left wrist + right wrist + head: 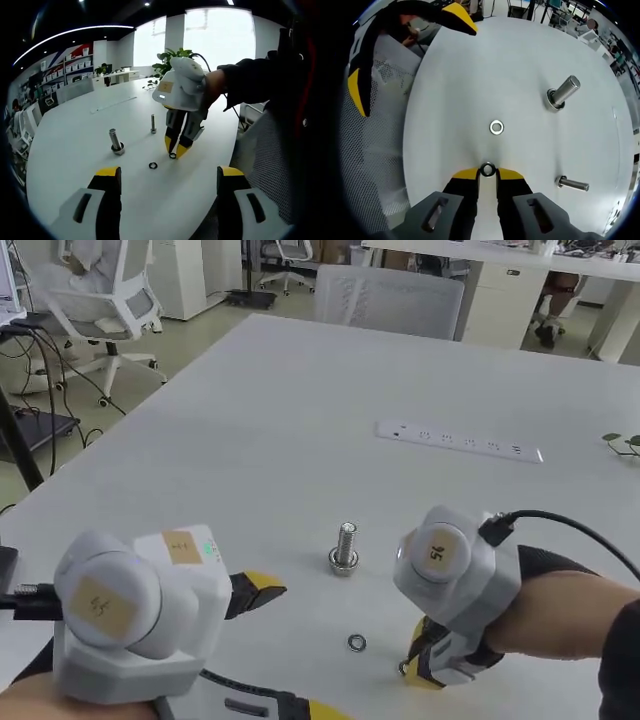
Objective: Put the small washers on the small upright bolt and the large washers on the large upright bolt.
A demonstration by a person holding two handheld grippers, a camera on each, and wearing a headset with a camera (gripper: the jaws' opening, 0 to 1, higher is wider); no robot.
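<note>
In the head view the left gripper [295, 650] is cut off by the bottom edge, the tips of the right gripper [412, 672] are largely hidden under its body, and the size of the pinched washer [488, 169] cannot be told

head view looks down from the table's [300, 390] near edge; left gripper view low across it; right gripper view close, steeply down. all 3 share the large bolt [344, 546].

A power strip [460, 442] lies on the table [300, 390], seemingly near a plant [625, 443].
</note>
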